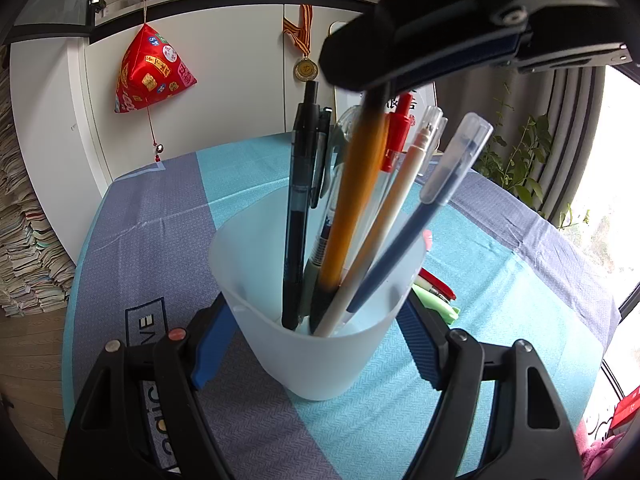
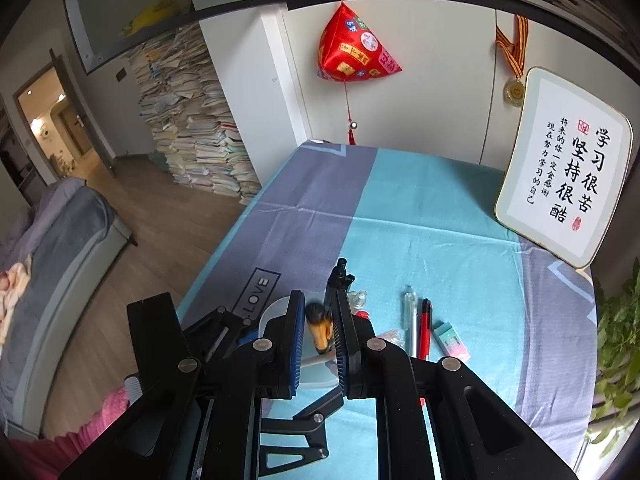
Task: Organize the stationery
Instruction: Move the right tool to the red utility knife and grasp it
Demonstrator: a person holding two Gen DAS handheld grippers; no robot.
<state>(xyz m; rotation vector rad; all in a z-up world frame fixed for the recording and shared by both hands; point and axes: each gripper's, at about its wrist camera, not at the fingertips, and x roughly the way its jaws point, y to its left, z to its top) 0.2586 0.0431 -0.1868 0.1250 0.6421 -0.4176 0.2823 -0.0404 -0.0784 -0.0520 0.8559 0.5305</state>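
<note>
A translucent white cup point(image 1: 320, 344) stands on the table and holds several pens. My left gripper point(image 1: 316, 332) is shut on the cup, one blue pad on each side. My right gripper point(image 1: 360, 68) hangs above the cup, at the top of an orange pen point(image 1: 352, 200) whose tip stands inside the cup. In the right wrist view the orange pen point(image 2: 320, 330) sits between the blue pads of my right gripper point(image 2: 320, 336); whether they still pinch it does not show. The cup's rim point(image 2: 276, 308) shows below.
On the blue-and-teal tablecloth point(image 2: 440, 240) lie a clear pen point(image 2: 410, 320), a red pen point(image 2: 426, 328) and an eraser point(image 2: 452, 340), right of the cup. A framed calligraphy board point(image 2: 564, 168) leans at the back right. A plant point(image 2: 616, 344) stands at the right edge.
</note>
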